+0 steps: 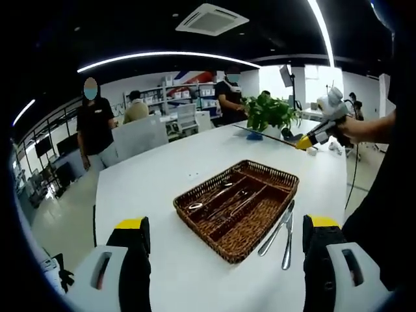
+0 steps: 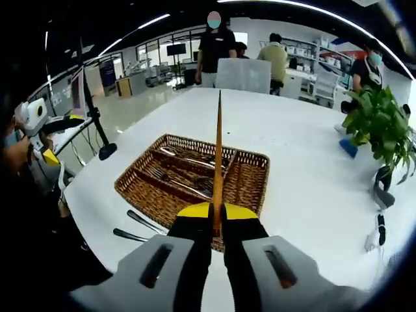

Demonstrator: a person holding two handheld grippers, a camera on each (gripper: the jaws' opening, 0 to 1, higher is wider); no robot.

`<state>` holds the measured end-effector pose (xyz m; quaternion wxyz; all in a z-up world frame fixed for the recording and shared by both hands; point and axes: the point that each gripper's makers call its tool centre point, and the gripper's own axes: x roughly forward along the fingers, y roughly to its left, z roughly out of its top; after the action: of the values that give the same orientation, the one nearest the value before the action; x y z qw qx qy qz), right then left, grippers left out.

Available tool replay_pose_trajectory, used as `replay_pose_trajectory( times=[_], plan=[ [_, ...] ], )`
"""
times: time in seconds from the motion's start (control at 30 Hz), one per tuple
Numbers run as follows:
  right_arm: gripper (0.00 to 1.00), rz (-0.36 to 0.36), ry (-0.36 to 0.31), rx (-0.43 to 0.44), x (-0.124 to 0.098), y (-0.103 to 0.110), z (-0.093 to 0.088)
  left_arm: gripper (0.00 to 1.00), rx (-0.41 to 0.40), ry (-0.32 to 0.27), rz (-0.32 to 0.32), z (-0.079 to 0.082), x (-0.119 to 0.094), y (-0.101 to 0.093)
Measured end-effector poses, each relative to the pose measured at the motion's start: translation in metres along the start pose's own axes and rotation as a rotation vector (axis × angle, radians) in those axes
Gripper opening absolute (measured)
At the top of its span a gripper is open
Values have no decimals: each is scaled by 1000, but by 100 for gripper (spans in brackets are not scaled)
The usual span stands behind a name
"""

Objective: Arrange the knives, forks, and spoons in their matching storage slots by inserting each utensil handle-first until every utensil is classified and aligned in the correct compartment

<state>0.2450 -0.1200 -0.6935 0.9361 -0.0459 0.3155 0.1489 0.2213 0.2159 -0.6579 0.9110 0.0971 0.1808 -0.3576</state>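
Note:
A brown wicker cutlery tray (image 1: 257, 237) (image 2: 250, 179) with long slots sits on the white table, with several metal utensils lying in the slots. Two loose utensils (image 1: 281, 233) (image 2: 138, 227) lie on the table beside the tray. My left gripper (image 1: 226, 223) hangs above the near side of the tray, open wide with nothing between its jaws. My right gripper (image 2: 218, 211) is shut on a long thin utensil (image 2: 218, 149), seen edge-on like a knife, pointing out over the tray. The right gripper (image 1: 307, 141) also shows far off at the table's right side, held by a hand.
A potted green plant (image 1: 270, 114) (image 2: 380, 120) stands on the table beyond the tray. A black stand (image 2: 103, 148) is at the table's edge. Several people stand and sit at desks and shelves behind the table. A cable lies near the plant (image 2: 380, 227).

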Motion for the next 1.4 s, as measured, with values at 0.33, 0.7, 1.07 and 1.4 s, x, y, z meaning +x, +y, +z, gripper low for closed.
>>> replay_pose_trajectory(
  times=[0.33,0.7,1.07,1.4],
  plan=[
    [2,-44,12,88,-4,-19,1,100,12,-25,29,5,-4,9],
    [2,-57,11,101,-2,-21,5,100,31,-24,35,8,-5,12],
    [3,-59,19,110,5,-21,8,100,32,-25,21,9,-4,8],
    [2,-69,48,130,18,-26,-1,100,42,-32,20,9,-4,13]
  ],
)
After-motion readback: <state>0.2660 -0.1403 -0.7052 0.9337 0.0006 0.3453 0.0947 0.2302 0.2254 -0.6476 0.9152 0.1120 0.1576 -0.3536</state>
